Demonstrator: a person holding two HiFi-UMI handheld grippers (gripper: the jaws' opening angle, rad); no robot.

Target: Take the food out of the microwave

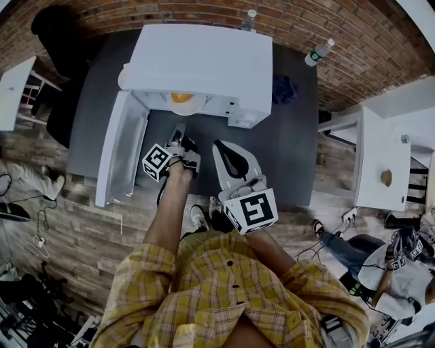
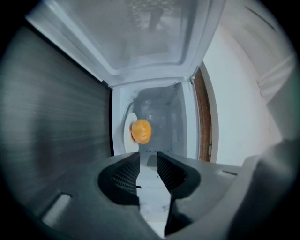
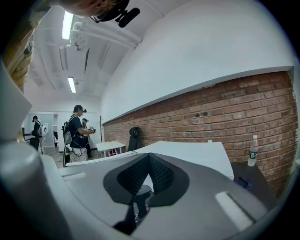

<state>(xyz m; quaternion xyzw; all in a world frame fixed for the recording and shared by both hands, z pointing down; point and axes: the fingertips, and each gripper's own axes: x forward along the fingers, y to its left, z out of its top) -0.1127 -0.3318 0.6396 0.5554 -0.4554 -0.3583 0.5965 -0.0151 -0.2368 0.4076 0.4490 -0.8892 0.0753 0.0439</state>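
The white microwave [image 1: 204,61] stands on a dark table [image 1: 292,156] with its door [image 1: 119,149] swung open to the left. Inside, an orange piece of food [image 1: 181,97] rests on a white plate [image 1: 189,109]. My left gripper [image 1: 178,132] is just in front of the opening, open, with nothing between its jaws. In the left gripper view the food [image 2: 141,131] and plate [image 2: 127,129] lie straight beyond the left gripper [image 2: 148,157], which is rolled sideways. My right gripper [image 1: 224,146] hangs further back, shut and empty; the right gripper [image 3: 149,157] looks over the microwave's top [image 3: 187,154].
Two water bottles [image 1: 319,51] [image 1: 250,17] and a blue cloth [image 1: 283,88] sit at the table's far side by the brick wall. White tables [image 1: 380,156] flank the area. A person [image 1: 401,265] is at lower right; others [image 3: 77,131] stand far off.
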